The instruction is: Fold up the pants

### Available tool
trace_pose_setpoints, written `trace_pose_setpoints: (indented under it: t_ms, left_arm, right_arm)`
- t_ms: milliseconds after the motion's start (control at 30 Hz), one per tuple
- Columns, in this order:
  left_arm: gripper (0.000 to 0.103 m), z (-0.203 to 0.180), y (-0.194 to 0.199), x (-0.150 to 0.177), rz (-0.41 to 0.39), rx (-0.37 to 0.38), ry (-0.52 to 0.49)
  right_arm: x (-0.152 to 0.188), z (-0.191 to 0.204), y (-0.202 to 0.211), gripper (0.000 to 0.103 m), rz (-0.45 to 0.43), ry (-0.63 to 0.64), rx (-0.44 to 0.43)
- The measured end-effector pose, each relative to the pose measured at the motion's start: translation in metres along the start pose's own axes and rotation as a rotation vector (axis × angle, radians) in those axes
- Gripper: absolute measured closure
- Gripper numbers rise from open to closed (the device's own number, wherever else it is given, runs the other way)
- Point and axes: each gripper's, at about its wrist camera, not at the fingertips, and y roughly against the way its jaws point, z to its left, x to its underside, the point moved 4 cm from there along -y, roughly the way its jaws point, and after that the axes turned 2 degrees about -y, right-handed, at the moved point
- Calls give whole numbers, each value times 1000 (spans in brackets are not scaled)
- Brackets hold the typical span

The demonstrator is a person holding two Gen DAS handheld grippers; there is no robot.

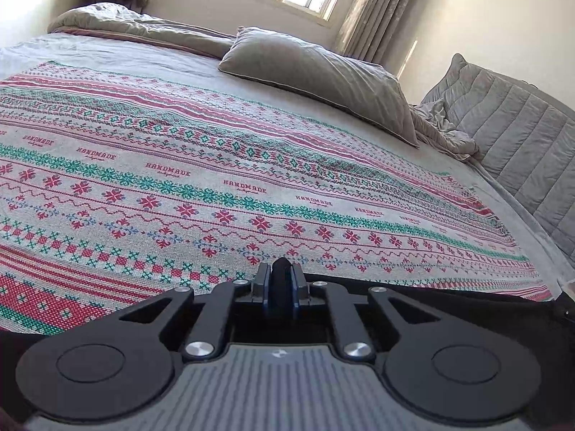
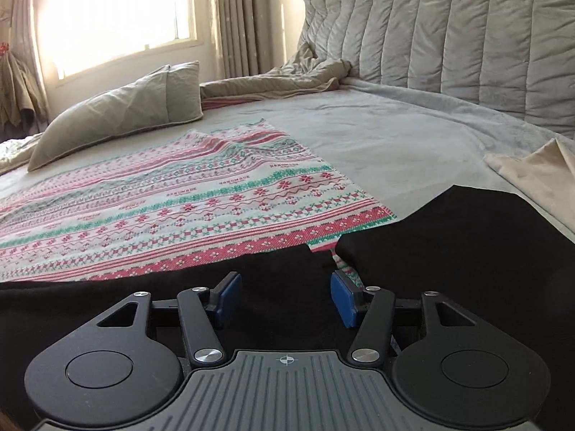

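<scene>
Pinching black pants at the bed's near edge

The left gripper point(image 1: 283, 283) was clenched on a fold of the pants point(image 2: 449, 230), lying at 6 o'clock on the patterned blanket point(image 1: 215, 165); the right gripper point(image 2: 284, 296) hovered released above cloth, and likely should grasp a matching edge before lifting evenly.

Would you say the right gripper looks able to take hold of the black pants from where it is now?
Probably yes. The right gripper is open, and the black pants lie flat on the bed directly below and ahead of its fingers, with nothing lying over the cloth. The left gripper is already shut on a fold of them.
</scene>
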Motion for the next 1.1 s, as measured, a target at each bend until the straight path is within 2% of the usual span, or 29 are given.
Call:
trace_pose_setpoints:
  t_ms: [133, 200, 267, 400, 467, 533, 667, 800, 933, 1000, 1100]
  left_arm:
    - [75, -4, -1, 0, 0, -15, -26]
    - [75, -5, -1, 1, -1, -18, -27]
    - [75, -5, -1, 1, -3, -19, -23]
    - [77, -8, 2, 0, -23, -23, -37]
    - [81, -9, 5, 0, -52, -16, -42]
    - [81, -10, 8, -1, -73, -4, -39]
    - [82, -14, 10, -1, -99, -9, -49]
    - [82, -16, 3, -1, -82, -20, -55]
    - [81, -20, -9, 0, -51, -72, -94]
    - [77, -20, -15, 1, -28, -107, -104]
    - [64, -23, -12, -2, -31, -152, -121]
  right_arm:
    - [-15, -4, -17, 50, 5, -16, -32]
    - [-17, -5, -26, 58, 18, -29, -30]
    - [-15, -3, -30, 75, 21, -17, -35]
    - [-11, 6, -19, 87, -33, 36, -85]
    - [-15, 9, -14, 93, -65, 72, -40]
    - [-17, 8, -12, 94, -83, 102, 22]
    - [-19, 9, -15, 95, -98, 128, 75]
    - [-17, 14, -25, 95, -88, 187, 151]
    - [-12, 22, -39, 95, -38, 259, 201]
    - [-10, 25, -44, 93, -18, 290, 223]
    - [-11, 29, -41, 80, -24, 311, 261]
